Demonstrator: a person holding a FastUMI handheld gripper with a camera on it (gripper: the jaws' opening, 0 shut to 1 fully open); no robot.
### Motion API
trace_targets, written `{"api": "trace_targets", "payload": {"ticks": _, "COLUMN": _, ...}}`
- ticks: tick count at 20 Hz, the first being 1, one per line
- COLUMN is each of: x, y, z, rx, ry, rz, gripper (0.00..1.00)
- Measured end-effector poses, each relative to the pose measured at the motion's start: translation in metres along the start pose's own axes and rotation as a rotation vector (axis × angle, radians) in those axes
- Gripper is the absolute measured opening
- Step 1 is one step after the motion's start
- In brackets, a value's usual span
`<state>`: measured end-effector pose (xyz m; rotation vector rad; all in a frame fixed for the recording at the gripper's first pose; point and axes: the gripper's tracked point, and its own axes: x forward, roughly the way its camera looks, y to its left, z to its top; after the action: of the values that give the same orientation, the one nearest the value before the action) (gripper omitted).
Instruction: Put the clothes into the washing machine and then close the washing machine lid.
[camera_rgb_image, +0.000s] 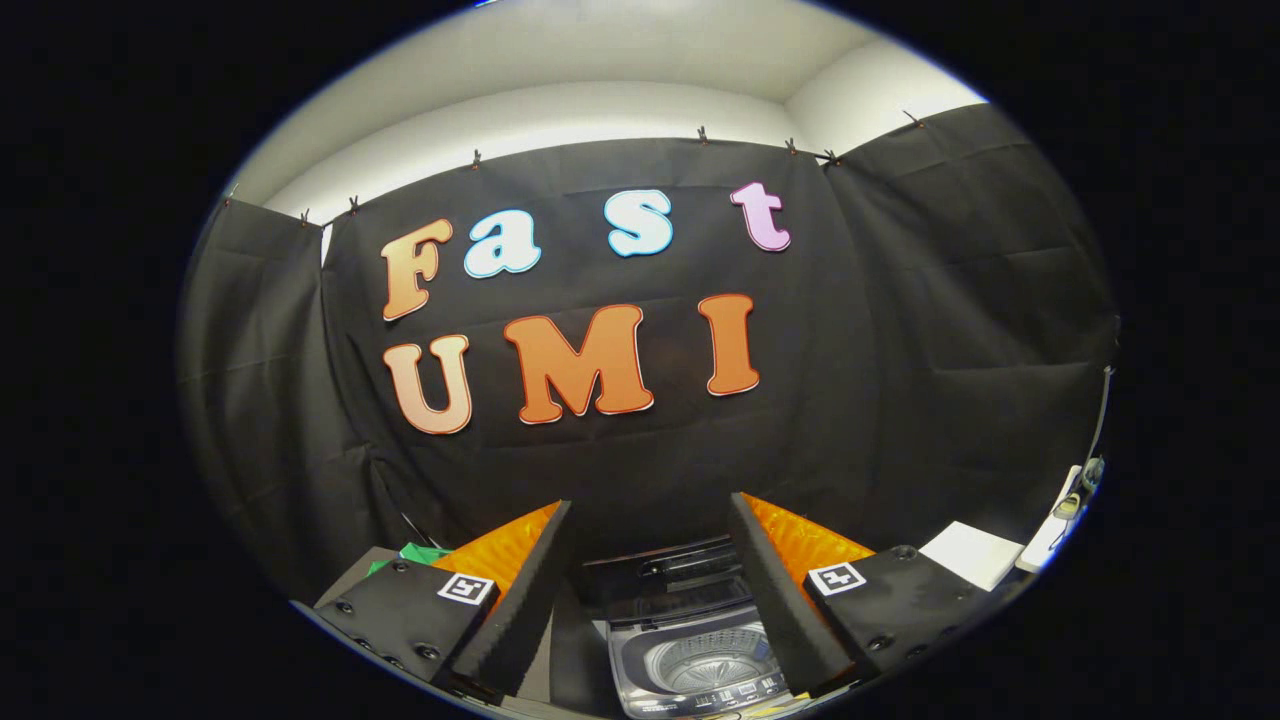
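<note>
Washing machine (695, 650) between parted fingers (520, 610)

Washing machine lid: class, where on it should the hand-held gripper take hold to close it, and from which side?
The washing machine sits between and below the open fingers of the hand-held gripper. Its lid stands folded up behind the drum opening. Probably best to grip the lid's raised upper edge, coming from above and in front, then swing it forward and down. The clothes go in first.
</note>
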<state>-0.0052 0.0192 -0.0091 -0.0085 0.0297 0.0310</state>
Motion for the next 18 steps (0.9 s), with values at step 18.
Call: {"api": "trace_targets", "payload": {"ticks": 18, "x": -0.005, "y": 0.175, "z": -0.072, "rx": -0.080, "ry": 0.137, "rz": 0.297, "gripper": 0.98}}
